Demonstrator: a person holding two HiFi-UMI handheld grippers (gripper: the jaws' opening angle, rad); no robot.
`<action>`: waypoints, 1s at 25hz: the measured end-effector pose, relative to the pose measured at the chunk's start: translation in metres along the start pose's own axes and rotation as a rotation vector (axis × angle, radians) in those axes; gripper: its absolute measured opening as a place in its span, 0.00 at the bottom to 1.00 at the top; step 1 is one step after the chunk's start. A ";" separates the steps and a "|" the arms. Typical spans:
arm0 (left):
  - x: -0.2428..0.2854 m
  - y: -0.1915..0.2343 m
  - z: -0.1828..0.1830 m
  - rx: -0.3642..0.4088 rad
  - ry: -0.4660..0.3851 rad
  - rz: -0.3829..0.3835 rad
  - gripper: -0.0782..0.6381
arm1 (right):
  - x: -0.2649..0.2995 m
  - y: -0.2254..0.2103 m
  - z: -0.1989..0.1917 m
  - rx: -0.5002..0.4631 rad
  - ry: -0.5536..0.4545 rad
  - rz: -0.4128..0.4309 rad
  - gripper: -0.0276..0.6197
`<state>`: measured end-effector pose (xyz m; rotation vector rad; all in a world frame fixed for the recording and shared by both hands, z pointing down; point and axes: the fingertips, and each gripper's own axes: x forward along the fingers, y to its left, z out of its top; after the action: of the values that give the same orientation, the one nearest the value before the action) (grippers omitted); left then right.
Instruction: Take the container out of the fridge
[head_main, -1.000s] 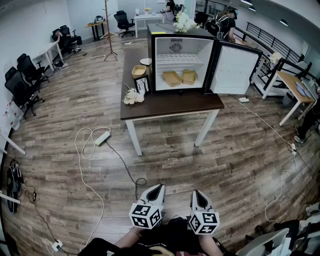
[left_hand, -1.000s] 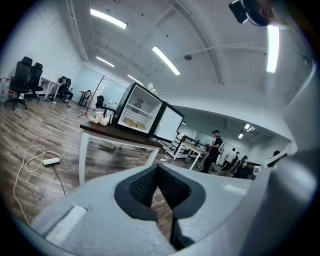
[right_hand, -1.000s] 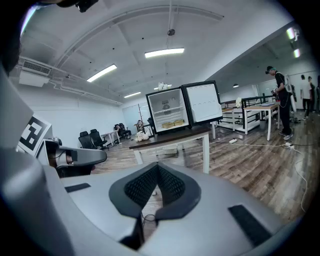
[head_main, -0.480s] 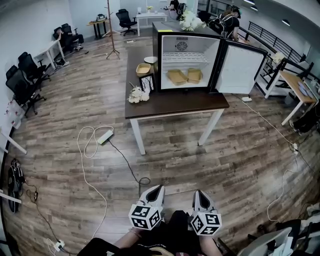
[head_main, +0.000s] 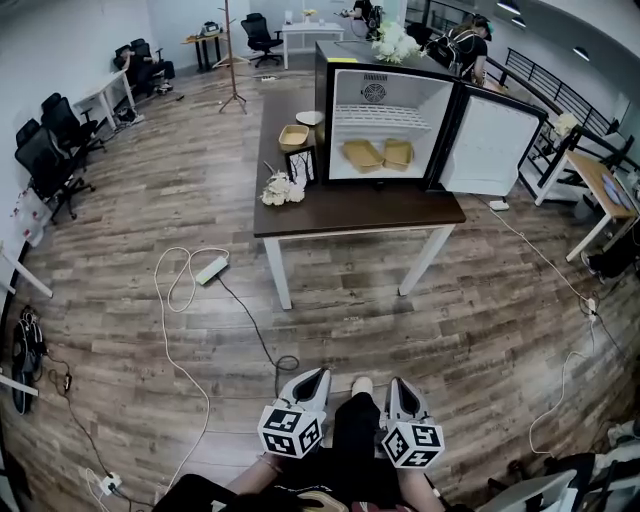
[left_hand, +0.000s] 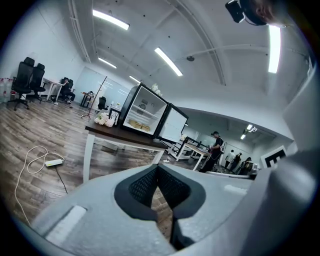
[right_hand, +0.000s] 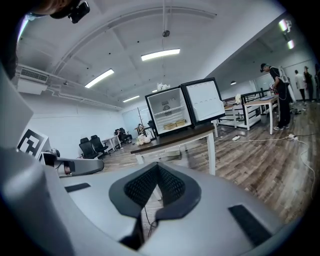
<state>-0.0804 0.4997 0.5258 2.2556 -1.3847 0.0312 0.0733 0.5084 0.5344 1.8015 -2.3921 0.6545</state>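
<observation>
Left hand-held gripper (head_main: 317, 374), right hand-held gripper (head_main: 396, 384) both closed, empty. Two shallow tan containers (head_main: 364, 155) inside boxy black fridge (head_main: 345, 60), door open, far-right corner of dark worktop (head_main: 340, 210).

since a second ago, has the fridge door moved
No. The fridge door stands open at the same angle to the fridge as before, on its right side.

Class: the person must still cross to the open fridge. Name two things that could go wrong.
1. The white power strip and its looped cables trail over the wooden floor just ahead of the person; a foot could snag them.
2. The left gripper and right gripper are both shut; unless opened, they may only shove the tan shallow containers deeper.
</observation>
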 end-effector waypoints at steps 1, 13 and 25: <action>0.004 0.003 0.002 -0.004 -0.004 0.010 0.12 | 0.006 -0.002 0.001 0.001 0.004 0.007 0.05; 0.089 0.030 0.040 -0.035 -0.028 0.119 0.12 | 0.106 -0.047 0.053 -0.016 0.020 0.087 0.05; 0.186 0.029 0.061 -0.068 -0.004 0.195 0.12 | 0.180 -0.113 0.097 -0.011 0.051 0.131 0.05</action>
<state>-0.0289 0.3091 0.5337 2.0606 -1.5789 0.0434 0.1420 0.2848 0.5351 1.6132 -2.4911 0.6894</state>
